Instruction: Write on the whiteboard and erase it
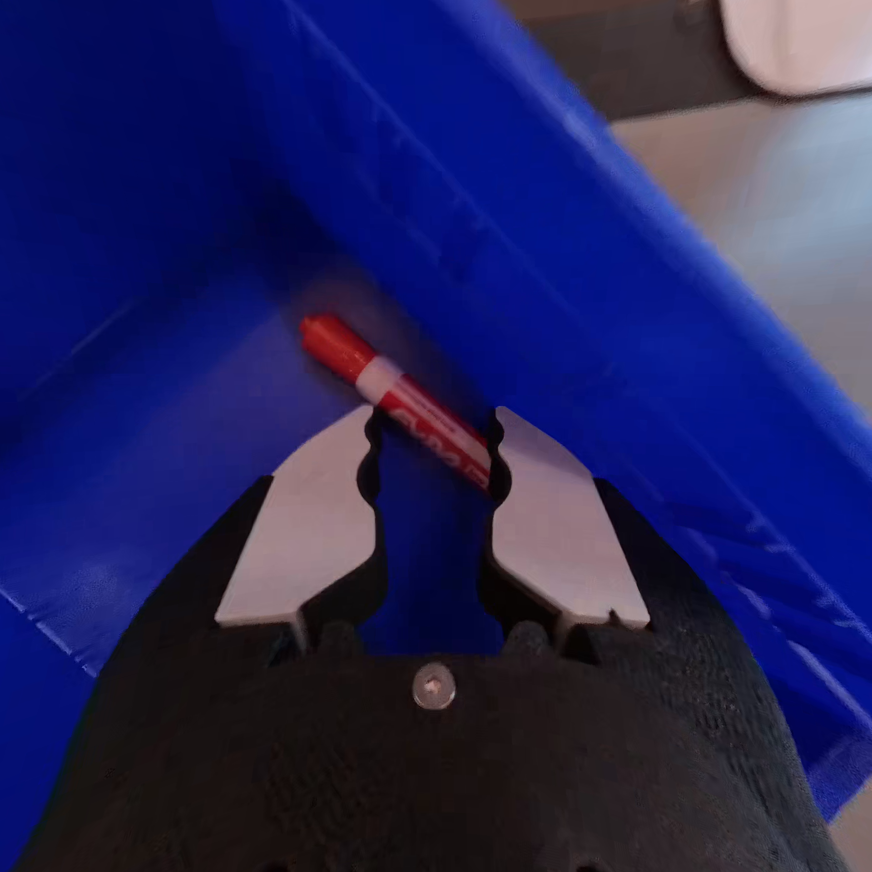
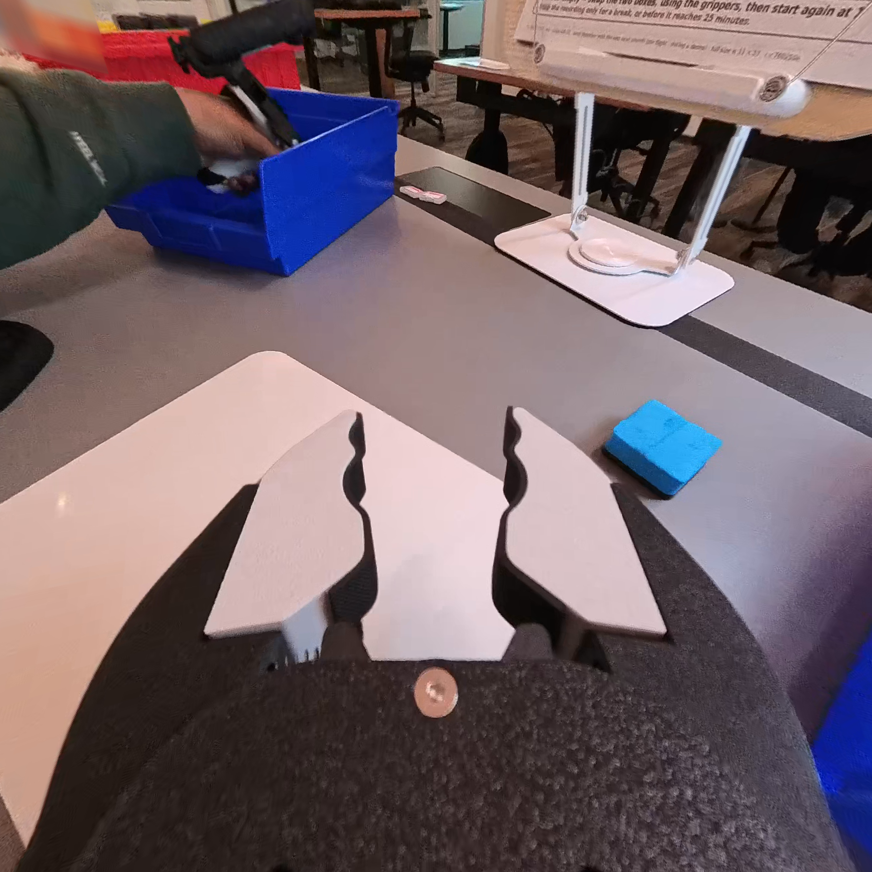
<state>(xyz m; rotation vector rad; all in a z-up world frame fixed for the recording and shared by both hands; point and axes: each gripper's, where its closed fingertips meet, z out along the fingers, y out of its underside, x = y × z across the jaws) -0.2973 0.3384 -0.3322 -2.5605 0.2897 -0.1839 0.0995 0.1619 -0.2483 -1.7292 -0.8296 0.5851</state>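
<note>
Marker [image 1: 391, 401], red with a white band, lies on the floor of the blue bin [image 1: 141, 236], close along one bin wall, cap end pointing away from the camera. Left tool [image 1: 434, 424] is inside the bin, jaws spread, straddling the marker barrel; the right-hand finger [image 1: 557, 519] appears to touch the barrel's near end, the other finger sits just beside it without a closed grip. Left view is blurred. In the right wrist view the same bin [image 2: 325, 188] sits at the far left of the grey tabletop [image 2: 424, 330], a green sleeve [image 2: 71, 155] reaching into it. Right tool [image 2: 434, 453] hovers above the whiteboard [image 2: 141, 472], jaws spread, holding nothing. Board surface visible is blank. Blue eraser [image 2: 660, 448] rests on the tabletop just right of the whiteboard. White stand [image 2: 613, 264] sits farther back.
</note>
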